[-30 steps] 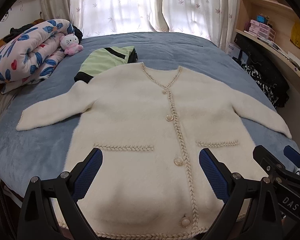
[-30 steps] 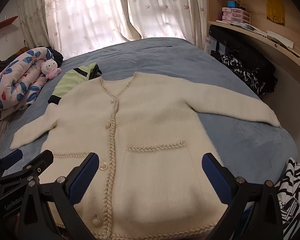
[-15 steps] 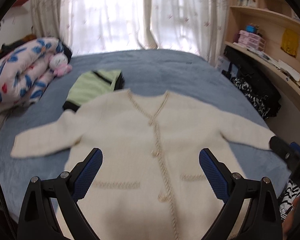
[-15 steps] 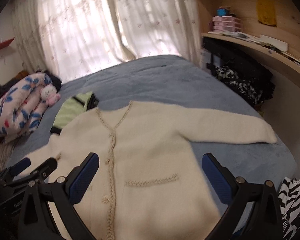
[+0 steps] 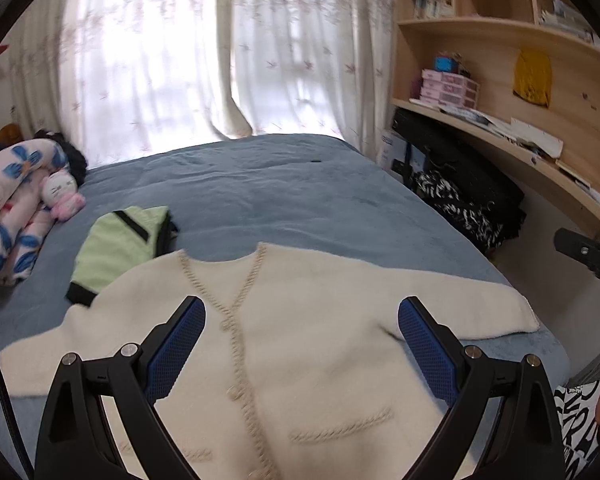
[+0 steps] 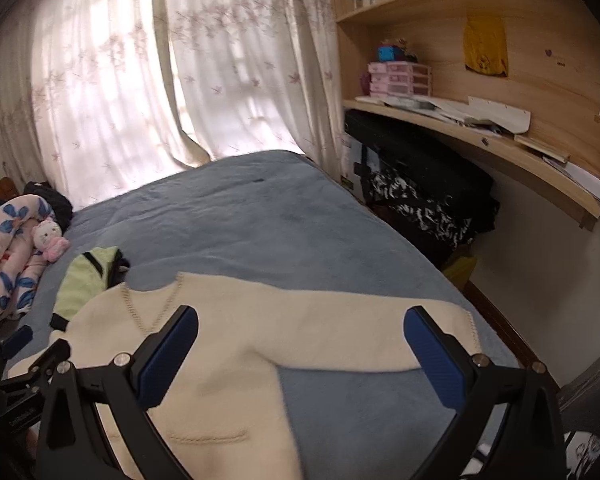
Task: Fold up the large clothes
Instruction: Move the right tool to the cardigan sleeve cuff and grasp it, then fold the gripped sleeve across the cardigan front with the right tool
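A cream cardigan with braided trim and buttons lies flat and face up on the blue bed, both sleeves spread out. It also shows in the right wrist view. My left gripper is open and empty above the cardigan's chest. My right gripper is open and empty above the cardigan's right sleeve. Neither gripper touches the cloth.
A folded green garment lies beyond the left shoulder. A floral quilt and a pink plush toy sit at the left. A wooden desk shelf and a black bag stand right of the bed.
Both grippers have drawn back and tilted up, so the cardigan sits lower in both views and more of the curtains and shelves show. The cardigan has not moved.
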The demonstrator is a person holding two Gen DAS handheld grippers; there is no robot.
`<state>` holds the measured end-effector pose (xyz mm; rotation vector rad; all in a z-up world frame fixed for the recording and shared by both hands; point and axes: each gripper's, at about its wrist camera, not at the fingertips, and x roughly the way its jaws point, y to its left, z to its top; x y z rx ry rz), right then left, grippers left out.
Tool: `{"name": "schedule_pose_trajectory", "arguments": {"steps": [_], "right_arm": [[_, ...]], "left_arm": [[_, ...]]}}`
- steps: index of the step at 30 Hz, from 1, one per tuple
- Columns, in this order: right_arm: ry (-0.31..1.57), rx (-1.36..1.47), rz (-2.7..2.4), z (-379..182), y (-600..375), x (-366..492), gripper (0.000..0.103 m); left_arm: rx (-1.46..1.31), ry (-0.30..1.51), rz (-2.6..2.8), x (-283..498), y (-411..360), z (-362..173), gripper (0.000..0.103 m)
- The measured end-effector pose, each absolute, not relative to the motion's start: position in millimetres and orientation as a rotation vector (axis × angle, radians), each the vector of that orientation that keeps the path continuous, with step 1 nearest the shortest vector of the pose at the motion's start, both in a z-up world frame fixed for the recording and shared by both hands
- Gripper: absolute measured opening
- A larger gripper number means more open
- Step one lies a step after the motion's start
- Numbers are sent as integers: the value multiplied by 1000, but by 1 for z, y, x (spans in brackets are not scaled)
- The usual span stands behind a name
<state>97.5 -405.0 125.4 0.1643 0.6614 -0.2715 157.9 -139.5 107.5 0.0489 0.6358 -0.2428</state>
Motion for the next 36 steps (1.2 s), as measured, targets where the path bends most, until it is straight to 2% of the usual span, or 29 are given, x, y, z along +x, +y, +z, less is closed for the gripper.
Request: {"name": "schedule_pose_trajectory", "arguments": {"steps": [5,10,13,20,26,30,36], "right_arm": [[822,213,-386,68,-493,144,103],[994,509,-428,-8,-605,161,102],[1050,671,-461,-45,-652,156,98],[1155,929,-504,-115,-694,140,94],[1165,1117,-441,-130,-695,134,92],[1189,1136,-371,-128,-678,134,91],[1130,1139,-453,-145,-684,143,89]], "left_arm": [[55,649,-287,196,-189,83,97],[65,660,-285,233,-234,43,97],[90,660,-267,250,-260,17,97],[136,699,-233,280,-302,-27,97],[167,744,-211,293,-319,-55,97],[167,756,-219,295,-318,-66,97],[157,794,-227,295,-318,-76,97]]}}
